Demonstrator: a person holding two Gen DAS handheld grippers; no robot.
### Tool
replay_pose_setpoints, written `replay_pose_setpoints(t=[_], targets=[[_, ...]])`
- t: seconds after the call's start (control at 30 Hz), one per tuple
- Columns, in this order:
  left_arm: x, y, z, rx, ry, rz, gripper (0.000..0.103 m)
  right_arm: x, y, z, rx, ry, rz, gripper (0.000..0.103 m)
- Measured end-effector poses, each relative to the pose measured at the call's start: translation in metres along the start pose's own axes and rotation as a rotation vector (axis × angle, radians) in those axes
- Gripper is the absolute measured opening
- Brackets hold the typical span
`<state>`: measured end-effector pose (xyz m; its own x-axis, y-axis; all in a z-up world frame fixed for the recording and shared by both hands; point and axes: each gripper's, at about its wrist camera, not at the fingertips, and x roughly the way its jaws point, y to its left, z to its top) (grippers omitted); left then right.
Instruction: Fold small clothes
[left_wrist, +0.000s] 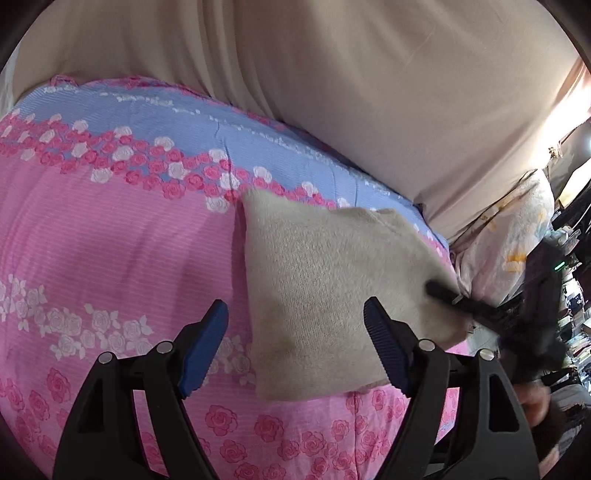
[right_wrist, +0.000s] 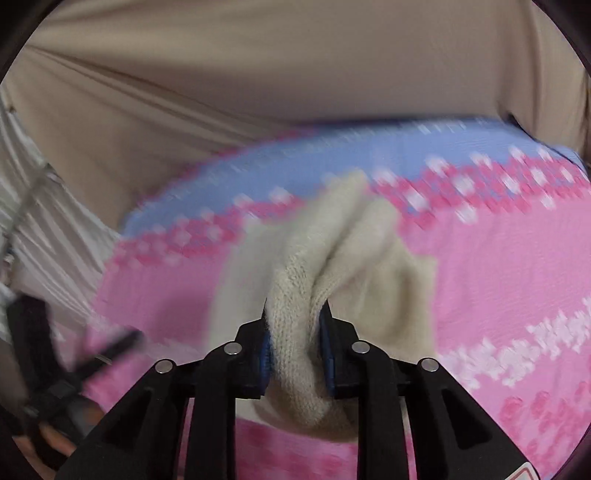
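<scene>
A small beige knit garment (left_wrist: 325, 277) lies on a pink and blue rose-print bedspread (left_wrist: 110, 240). My left gripper (left_wrist: 295, 306) hovers open over the garment's near edge, and its blue pads touch nothing. The right gripper (left_wrist: 439, 288) comes in from the right and pinches the garment's right corner, lifting it a little. In the right wrist view, which is blurred, my right gripper (right_wrist: 295, 314) is shut on a bunched fold of the knit garment (right_wrist: 369, 266). The fabric bulges out between and below the jaws. The left gripper (right_wrist: 37, 350) shows as a dark blur at lower left.
A beige sheet (left_wrist: 369, 92) rises behind the bedspread (right_wrist: 498, 277). A pale floral pillow (left_wrist: 517, 229) lies off the bed's right end, with dark clutter (left_wrist: 569, 314) beyond it. A person's hand (left_wrist: 535, 402) shows at lower right.
</scene>
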<state>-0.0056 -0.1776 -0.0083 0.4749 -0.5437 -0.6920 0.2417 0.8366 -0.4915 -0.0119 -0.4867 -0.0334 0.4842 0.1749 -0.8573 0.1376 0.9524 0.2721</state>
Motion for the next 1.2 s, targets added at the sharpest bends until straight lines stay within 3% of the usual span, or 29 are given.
replay_pose_setpoints(t=[0.03, 0.07, 0.13, 0.2, 0.27, 0.37, 0.47, 0.53, 0.57, 0.67, 0.77, 0.8, 0.93, 1.03, 1.07, 1.13, 1.2], targets=[[0.005, -0.003, -0.002, 0.001, 0.015, -0.002, 0.073, 0.038, -0.027, -0.018, 0.057, 0.108, -0.044, 0.024], [0.01, -0.006, -0.003, 0.005, 0.025, -0.004, 0.073, 0.048, -0.045, -0.028, 0.099, 0.129, -0.038, 0.024], [0.017, -0.014, -0.004, 0.033, 0.043, 0.01, 0.073, 0.029, -0.059, -0.029, 0.191, 0.048, 0.031, 0.025], [0.022, -0.024, -0.005, 0.066, 0.047, 0.011, 0.073, 0.003, -0.055, -0.018, 0.21, -0.02, 0.034, 0.031], [0.027, -0.034, -0.006, 0.087, 0.046, 0.012, 0.073, -0.021, -0.042, 0.0, 0.155, -0.099, 0.048, 0.033], [0.04, -0.049, -0.008, 0.117, 0.068, 0.01, 0.073, -0.026, -0.022, 0.024, 0.078, -0.132, 0.089, 0.031], [0.053, -0.059, -0.01, 0.147, 0.082, 0.033, 0.073, 0.015, -0.011, 0.035, 0.003, -0.062, 0.07, 0.027], [0.061, -0.062, -0.011, 0.156, 0.099, 0.049, 0.073, 0.068, -0.02, 0.025, -0.037, 0.068, -0.049, 0.02], [0.065, -0.063, -0.012, 0.156, 0.11, 0.057, 0.073, 0.087, -0.03, 0.018, -0.02, 0.113, -0.057, 0.018], [0.072, -0.064, -0.013, 0.17, 0.13, 0.092, 0.073, 0.052, -0.034, 0.02, 0.081, 0.033, -0.01, 0.016], [0.071, -0.062, -0.014, 0.166, 0.121, 0.101, 0.073, 0.014, -0.032, 0.015, 0.096, -0.058, 0.029, 0.025], [0.072, -0.061, -0.015, 0.154, 0.125, 0.104, 0.073, 0.01, -0.035, 0.009, 0.109, -0.059, 0.036, 0.031], [0.074, -0.057, -0.016, 0.143, 0.143, 0.114, 0.073, 0.036, -0.049, -0.02, 0.097, 0.04, -0.057, 0.032], [0.075, -0.057, -0.016, 0.149, 0.146, 0.123, 0.073, 0.026, -0.056, -0.033, 0.158, 0.001, -0.042, 0.035], [0.075, -0.058, -0.015, 0.153, 0.146, 0.126, 0.073, 0.021, -0.055, -0.033, 0.158, -0.01, -0.052, 0.04], [0.076, -0.059, -0.015, 0.155, 0.147, 0.129, 0.075, 0.021, -0.051, -0.028, 0.13, 0.004, -0.102, 0.065], [0.081, -0.06, -0.015, 0.149, 0.159, 0.129, 0.076, 0.031, -0.053, -0.027, 0.115, 0.056, -0.096, 0.067]])
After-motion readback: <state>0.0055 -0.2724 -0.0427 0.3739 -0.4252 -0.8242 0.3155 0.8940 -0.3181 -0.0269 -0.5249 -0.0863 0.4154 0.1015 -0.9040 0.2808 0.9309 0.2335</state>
